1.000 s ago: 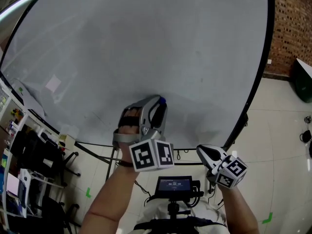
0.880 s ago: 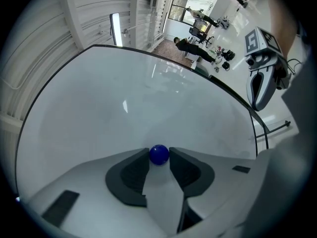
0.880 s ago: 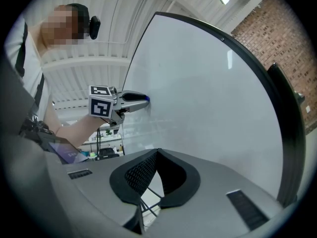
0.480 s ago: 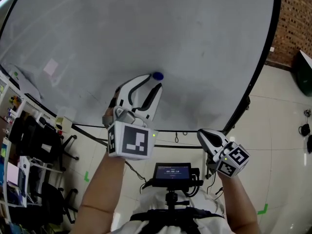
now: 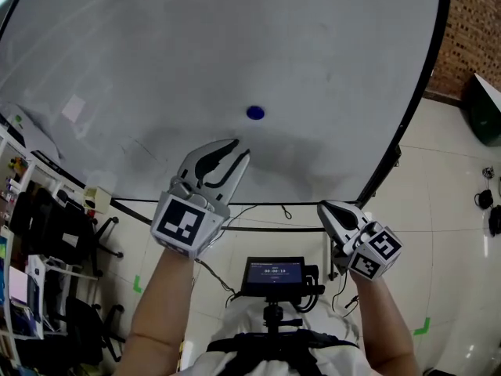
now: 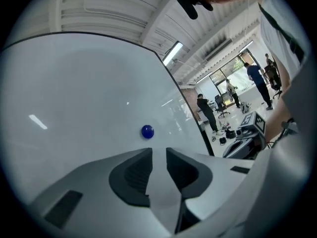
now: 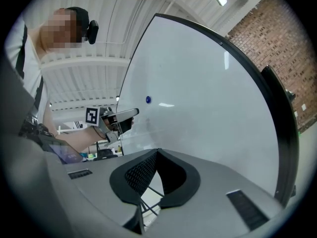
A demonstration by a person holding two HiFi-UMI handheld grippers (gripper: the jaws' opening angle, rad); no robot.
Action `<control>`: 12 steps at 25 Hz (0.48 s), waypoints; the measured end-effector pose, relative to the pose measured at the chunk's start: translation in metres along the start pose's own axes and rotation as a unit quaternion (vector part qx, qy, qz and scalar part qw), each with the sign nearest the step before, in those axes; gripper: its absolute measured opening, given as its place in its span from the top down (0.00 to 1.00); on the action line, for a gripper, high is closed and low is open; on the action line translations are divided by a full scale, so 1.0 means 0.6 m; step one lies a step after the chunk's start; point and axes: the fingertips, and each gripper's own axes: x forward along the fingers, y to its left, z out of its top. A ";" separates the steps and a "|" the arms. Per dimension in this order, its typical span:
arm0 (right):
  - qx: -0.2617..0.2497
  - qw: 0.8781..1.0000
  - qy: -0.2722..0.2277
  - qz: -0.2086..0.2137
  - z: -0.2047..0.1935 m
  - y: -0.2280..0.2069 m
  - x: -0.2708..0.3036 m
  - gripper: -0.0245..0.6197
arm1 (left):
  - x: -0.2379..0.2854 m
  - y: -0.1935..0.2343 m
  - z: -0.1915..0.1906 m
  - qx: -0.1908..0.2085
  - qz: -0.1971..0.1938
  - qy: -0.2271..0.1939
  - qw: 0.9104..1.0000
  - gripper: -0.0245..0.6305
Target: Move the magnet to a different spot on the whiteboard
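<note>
Just beyond the left gripper (image 5: 239, 149), the blue magnet (image 5: 255, 113) clings untouched to the whiteboard (image 5: 329, 45) while those fingers (image 6: 130, 173) are closing on nothing and might knock it loose, and the right gripper (image 5: 323, 208), well right of the left gripper, has its fingers pressed together.

One whiteboard (image 5: 313, 37), one blue magnet (image 5: 255, 113), one small screen (image 5: 274, 272), and two tools (image 5: 241, 149) (image 5: 322, 207).

Small blue magnet (image 5: 255, 113), seemingly round, on whiteboard (image 5: 196, 45).
</note>
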 end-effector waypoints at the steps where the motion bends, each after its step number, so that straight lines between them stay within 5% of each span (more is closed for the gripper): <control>1: -0.001 1.000 -0.001 -0.003 0.001 0.004 0.001 0.91 | -0.006 0.001 -0.007 -0.011 -0.004 -0.003 1.000 0.77; 12: -0.007 1.000 0.007 -0.023 -0.021 0.075 0.047 0.91 | -0.122 0.030 -0.146 -0.150 -0.022 0.011 0.988 0.91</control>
